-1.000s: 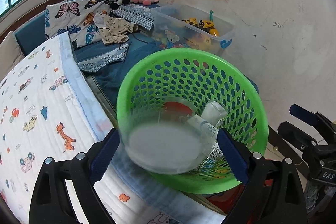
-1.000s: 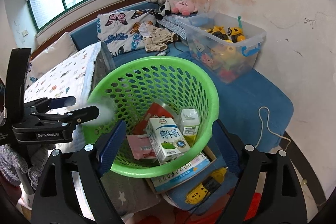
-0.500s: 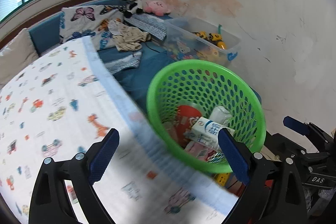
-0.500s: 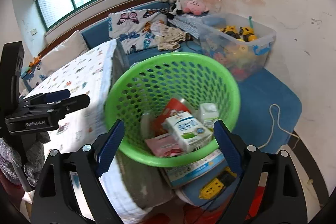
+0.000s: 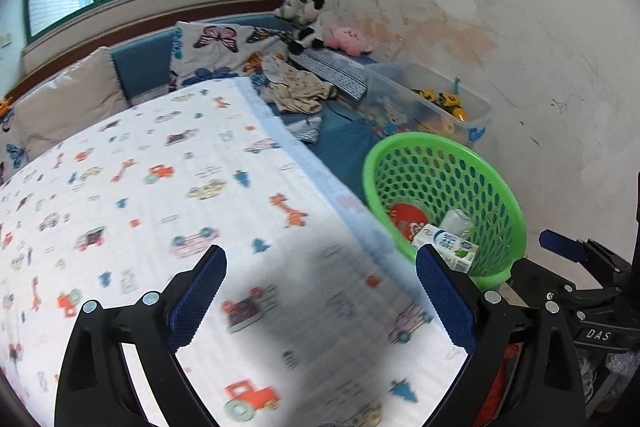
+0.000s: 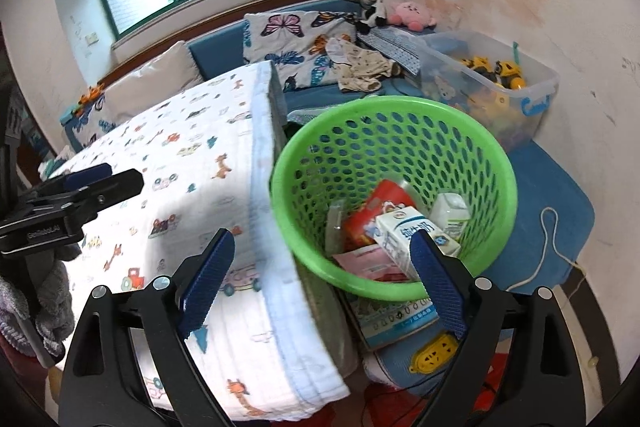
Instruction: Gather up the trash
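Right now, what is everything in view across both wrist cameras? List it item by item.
basket: one, green, beside the bed's edge.
milk carton: one, white and blue, in the basket.
small carton: one, white, in the basket.
red packet: one, in the basket.
pink wrapper: one, in the basket.
quilt: one, white with cartoon prints, on the bed.
toy bin: one, clear, by the wall.
plush toys: several, in the corner.
power strip: one, yellow, below the basket.
left gripper: open, empty.
right gripper: jaws opening, empty.
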